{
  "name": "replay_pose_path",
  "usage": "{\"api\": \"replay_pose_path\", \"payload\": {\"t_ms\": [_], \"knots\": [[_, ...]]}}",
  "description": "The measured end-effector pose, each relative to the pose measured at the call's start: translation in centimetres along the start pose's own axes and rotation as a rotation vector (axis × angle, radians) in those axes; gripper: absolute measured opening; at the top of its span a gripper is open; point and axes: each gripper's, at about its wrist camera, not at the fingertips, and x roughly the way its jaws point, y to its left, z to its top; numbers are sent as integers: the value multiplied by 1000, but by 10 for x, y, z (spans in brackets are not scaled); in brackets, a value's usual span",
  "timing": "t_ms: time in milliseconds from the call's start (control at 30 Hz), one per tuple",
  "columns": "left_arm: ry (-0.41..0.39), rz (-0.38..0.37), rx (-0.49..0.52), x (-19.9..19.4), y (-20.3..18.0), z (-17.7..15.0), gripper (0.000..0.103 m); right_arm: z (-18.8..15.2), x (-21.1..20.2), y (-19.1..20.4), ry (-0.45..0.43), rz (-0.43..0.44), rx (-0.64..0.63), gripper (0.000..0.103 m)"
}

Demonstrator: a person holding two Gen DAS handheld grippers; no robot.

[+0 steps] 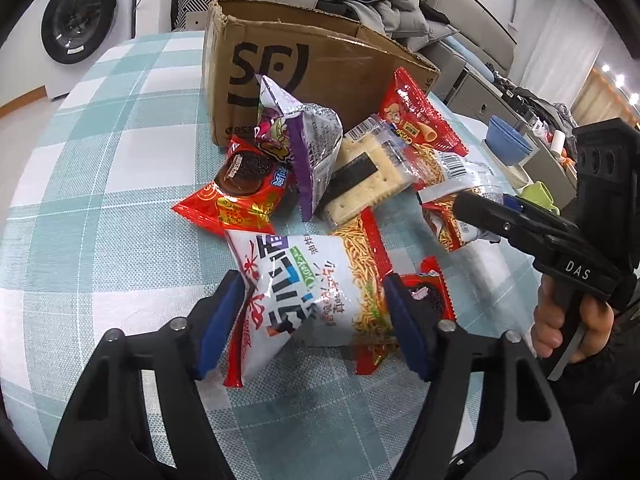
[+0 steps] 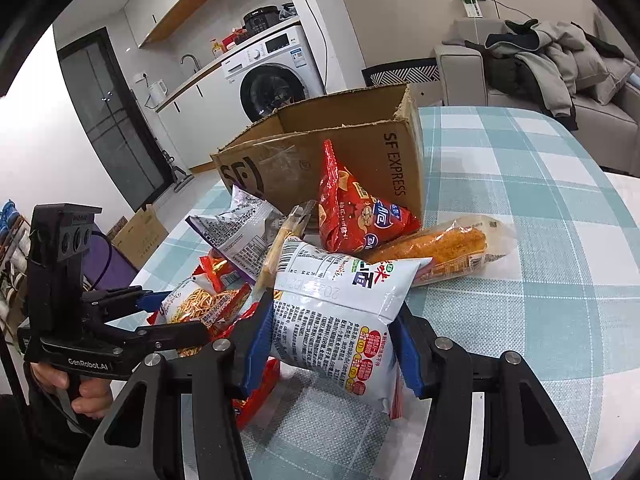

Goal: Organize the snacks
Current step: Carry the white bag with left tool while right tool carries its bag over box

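Observation:
A pile of snack packs lies on the checked tablecloth before an open cardboard box [image 1: 304,68], which also shows in the right wrist view [image 2: 320,152]. My left gripper [image 1: 316,320] is shut on a white noodle snack bag [image 1: 304,288], its blue pads pressing both sides. My right gripper [image 2: 332,344] is shut on a second white noodle bag [image 2: 336,320]; in the left wrist view the right gripper [image 1: 476,208] pinches that bag [image 1: 456,184]. In the pile are a cookie pack [image 1: 236,196], a purple bag [image 1: 304,148], crackers [image 1: 368,176] and a red bag [image 1: 420,116].
A long orange bread roll in clear wrap [image 2: 444,248] lies right of the pile. A small red pack [image 1: 432,292] sits under my left bag. A blue bowl [image 1: 508,140] and green cup [image 1: 540,196] stand beyond the table. A washing machine [image 2: 272,76] and sofa [image 2: 560,80] are behind.

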Motion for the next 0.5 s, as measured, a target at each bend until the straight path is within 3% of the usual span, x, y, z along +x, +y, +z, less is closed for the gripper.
{"api": "replay_pose_path", "payload": {"t_ms": [500], "knots": [[-87,-7,12,-24,-5,-1,61,7,-14,4,-57,18,-5,54]]}}
